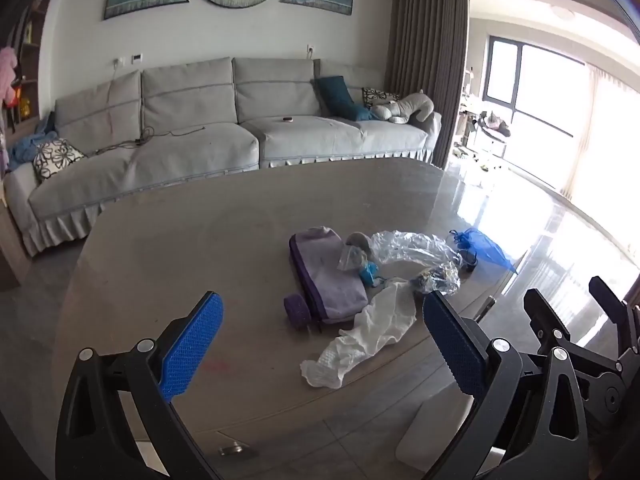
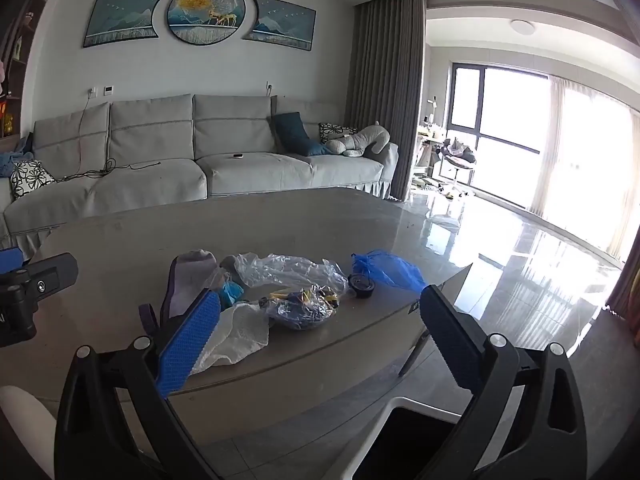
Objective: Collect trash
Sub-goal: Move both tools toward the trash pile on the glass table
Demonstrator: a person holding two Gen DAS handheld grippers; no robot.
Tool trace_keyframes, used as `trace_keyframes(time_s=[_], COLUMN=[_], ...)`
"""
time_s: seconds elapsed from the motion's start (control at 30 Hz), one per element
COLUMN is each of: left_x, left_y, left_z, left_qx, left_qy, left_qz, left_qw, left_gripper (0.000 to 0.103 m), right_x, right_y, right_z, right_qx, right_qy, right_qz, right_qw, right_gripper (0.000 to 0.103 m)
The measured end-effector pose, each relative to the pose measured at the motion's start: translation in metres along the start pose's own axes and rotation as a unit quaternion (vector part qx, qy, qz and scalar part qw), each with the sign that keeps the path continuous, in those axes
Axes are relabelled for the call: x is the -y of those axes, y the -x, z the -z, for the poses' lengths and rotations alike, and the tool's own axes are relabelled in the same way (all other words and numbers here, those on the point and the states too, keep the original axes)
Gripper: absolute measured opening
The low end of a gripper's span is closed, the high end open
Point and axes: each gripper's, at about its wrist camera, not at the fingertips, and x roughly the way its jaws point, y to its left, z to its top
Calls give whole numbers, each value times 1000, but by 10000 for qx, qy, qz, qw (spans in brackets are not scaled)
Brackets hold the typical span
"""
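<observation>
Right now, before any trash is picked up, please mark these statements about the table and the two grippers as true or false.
1. Both grippers are open and hold nothing. True: the left gripper and the right gripper stand wide, with nothing between the pads.
2. The crumpled white plastic wrapper lies on the floor. False: it lies on the grey round table.
3. A blue mesh pouch lies on the table's right side. True.
4. The purple-trimmed lilac fabric case stands upright. False: it lies flat.
5. The crumpled clear plastic film is on the grey sofa. False: it is on the table.
</observation>
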Motion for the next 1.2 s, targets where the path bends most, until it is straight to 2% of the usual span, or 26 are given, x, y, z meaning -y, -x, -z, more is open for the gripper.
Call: trace_keyframes(time_s=[0.07, 0.13, 0.2, 0.3, 0.37, 0.43, 0.5, 0.6, 0.67, 0.7, 0.93, 1.1, 1.2], left_x=[0, -1, -5, -13, -14, -16, -20, -24, -25, -27, -24, -31, -31], left_y=[-1, -4, -14, -30, -36, -43, -50, -62, -70, -75, -109, -132, -148], left_z=[1, 3, 3, 8, 10, 11, 12, 12, 12, 13, 17, 22, 27], left_qx=[178, 293, 213, -62, -143, -187, -249, -293, -305, -322, -450, -605, -738], left_qy=[-61, -103, -46, 89, 19, 28, 130, 136, 104, 113, 52, 320, 301], left_qz=[-74, -144, -140, 23, -13, 28, 77, -50, -124, -135, -333, -469, -615], left_qw=[9998, 9994, 9997, 9999, 9999, 9998, 9996, 9995, 9994, 9993, 9984, 9966, 9949], left_gripper=[98, 98, 98, 98, 98, 98, 98, 98, 98, 98, 98, 98, 98], right_x=[8, 8, 2, -10, -11, -12, -16, -18, -19, -17, -19, -26, -32], right_y=[-6, -10, -14, -14, -16, -22, -33, -50, -59, -63, -87, -99, -109], right_z=[-1, -2, 1, 6, 9, 9, 9, 10, 14, 16, 25, 23, 21], right_qx=[-211, -237, -198, 213, 433, 295, 41, -381, -415, -392, -452, -380, -339], right_qy=[-385, -372, -230, 227, 275, 257, 396, 424, 418, 403, 443, 537, 625], right_qz=[-200, -125, -28, 96, -384, -674, -580, -429, 57, 163, 39, -110, -202], right_qw=[9988, 9989, 9995, 9995, 9979, 9970, 9975, 9975, 9982, 9983, 9980, 9978, 9973], right_gripper=[99, 99, 99, 99, 99, 99, 99, 99, 99, 99, 99, 99, 99])
